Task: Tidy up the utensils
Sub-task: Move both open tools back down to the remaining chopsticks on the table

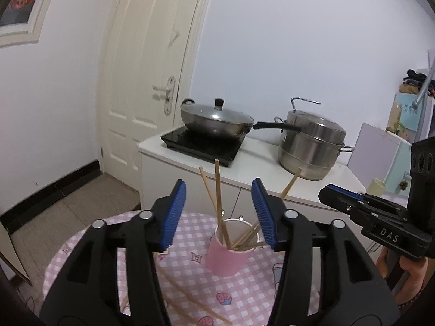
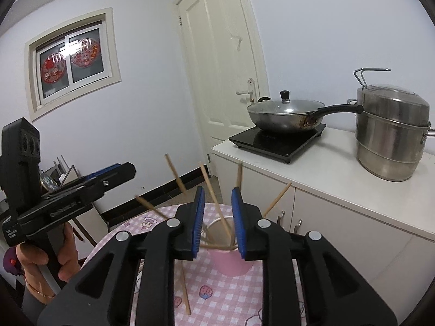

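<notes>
L gripper (image 1: 218, 212): blue ribbed pads well apart, nothing between them that they press on. The chopsticks seen through the gap stand in the cup beyond, not in a grip. R gripper (image 2: 217, 217): pads a narrow gap apart, one stick showing through the gap, but it looks to sit in the cup behind, no clamp visible. So both tools look empty-handed.

Step in hand, as I read it: just after a drop-off into the pink cup (image 1: 227, 255), w/ more sticks to fetch. Loose chopsticks (image 1: 190, 298) lie flat on the checked tablecloth (image 1: 190, 231) near the L gripper; another lies on the cloth in the R view (image 2: 185, 293). Next move prob calls for tilting a gripper down to the cloth, lining pads across a thin stick, closing gently. Thin, round, light wood, so it may roll or slip off ribbed rubber.

Cup: pink, tapered, smooth, white rim, upright on the table; several pale wooden sticks (image 1: 217, 190) fan out of it at diff angles.

Cloth: pink/white check w/ cartoon prints, looks like wipeable plastic.

Further back: white counter (image 1: 258, 163), black glossy induction hob (image 1: 201, 146), lidded steel wok (image 1: 216, 121), brushed-steel steamer pot (image 1: 312, 146). Cream panelled door (image 1: 144, 68) behind.
</notes>
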A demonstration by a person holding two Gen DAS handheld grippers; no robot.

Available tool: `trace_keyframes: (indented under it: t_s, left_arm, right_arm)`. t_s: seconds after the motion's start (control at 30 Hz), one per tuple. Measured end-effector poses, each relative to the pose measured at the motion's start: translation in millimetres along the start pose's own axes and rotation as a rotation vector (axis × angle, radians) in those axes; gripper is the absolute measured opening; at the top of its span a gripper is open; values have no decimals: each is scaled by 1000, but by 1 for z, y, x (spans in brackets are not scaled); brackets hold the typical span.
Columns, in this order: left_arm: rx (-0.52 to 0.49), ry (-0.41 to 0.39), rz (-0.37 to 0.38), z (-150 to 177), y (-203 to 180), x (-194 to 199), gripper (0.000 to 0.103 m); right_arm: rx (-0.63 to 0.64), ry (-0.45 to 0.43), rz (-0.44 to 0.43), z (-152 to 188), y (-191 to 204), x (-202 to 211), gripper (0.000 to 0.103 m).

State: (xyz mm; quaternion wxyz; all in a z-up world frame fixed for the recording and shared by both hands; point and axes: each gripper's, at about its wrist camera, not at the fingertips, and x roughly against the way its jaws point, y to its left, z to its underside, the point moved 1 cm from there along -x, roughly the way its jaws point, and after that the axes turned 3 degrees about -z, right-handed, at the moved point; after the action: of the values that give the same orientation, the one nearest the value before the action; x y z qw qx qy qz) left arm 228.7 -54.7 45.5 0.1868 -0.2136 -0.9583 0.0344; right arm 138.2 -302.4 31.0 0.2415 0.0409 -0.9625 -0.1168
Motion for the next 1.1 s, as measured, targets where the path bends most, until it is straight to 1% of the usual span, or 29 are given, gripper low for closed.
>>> trace_keyframes:
  t_s: [0.1,0.2,0.3,0.5,0.7,0.93,1.1]
  left_arm:
    - [-24,2,-33,9,0,14,51]
    - [-21,14,-42,20,6,25,51]
    - [-29,33,-56,32,13,36,51]
    - [-19,97,-95,60,45,51,52]
    - [-12,176,-135,88,77,47,52]
    - [29,261,-151,114,110,33,52]
    - [43,338,-149,130,125,12,52]
  right_arm:
    - [23,0,2,10,11,5,21]
    - [32,14,-12,23,22,6,21]
    - [48,48,-39,40,37,1,21]
    - [66,128,-90,70,62,-20,21]
    - [85,192,-105,89,84,-50,21]
    - [102,257,-117,110,100,-76,21]
    - [97,302,-122,121,105,-97,21]
